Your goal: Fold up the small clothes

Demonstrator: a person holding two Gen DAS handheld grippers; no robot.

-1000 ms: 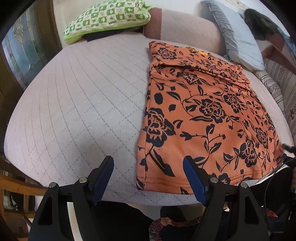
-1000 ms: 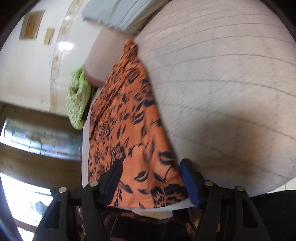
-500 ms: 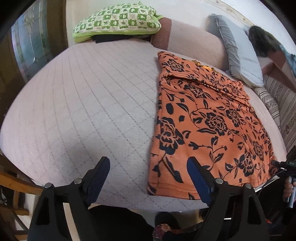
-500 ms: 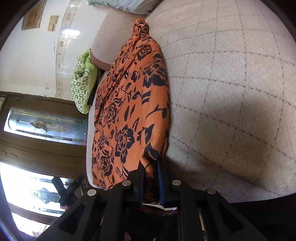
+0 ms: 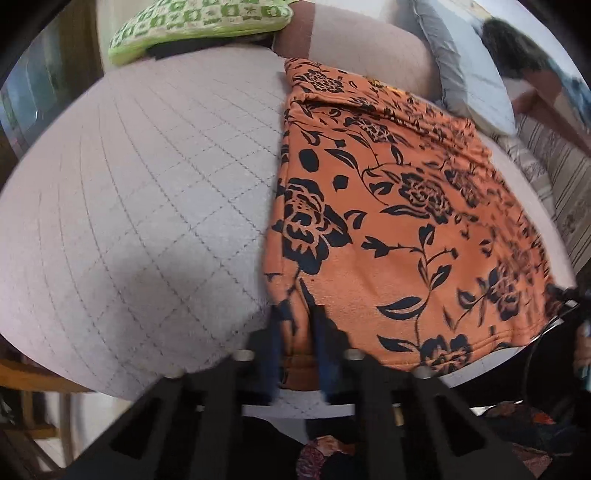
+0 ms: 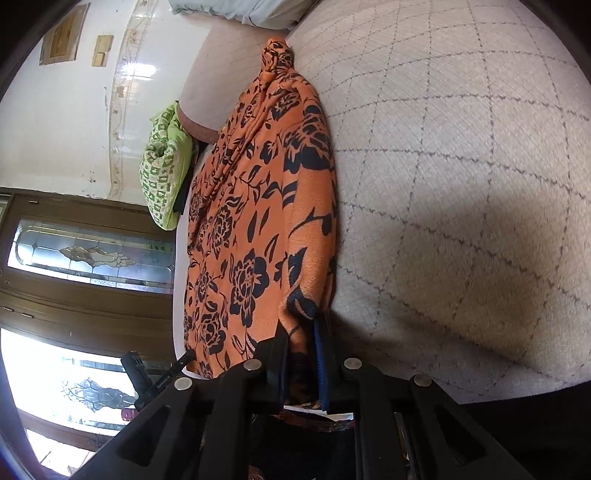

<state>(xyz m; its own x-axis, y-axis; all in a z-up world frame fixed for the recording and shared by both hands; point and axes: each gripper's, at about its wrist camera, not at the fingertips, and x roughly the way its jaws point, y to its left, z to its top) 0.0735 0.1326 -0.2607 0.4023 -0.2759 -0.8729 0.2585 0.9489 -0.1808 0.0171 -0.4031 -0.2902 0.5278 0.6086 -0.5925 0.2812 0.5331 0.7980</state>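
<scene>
both claws pinch the orange floral garment hem corners: left claw, right claw. we should lift together, evenly, folding toward the far end.

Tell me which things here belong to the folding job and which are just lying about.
Part of the job:
- orange flowered garment
- left gripper, shut on its near hem
- right gripper, shut on the hem's other corner
- quilted bed cover, the folding surface

Just lying about:
- green checked pillow
- grey pillow
- door with patterned glass
</scene>
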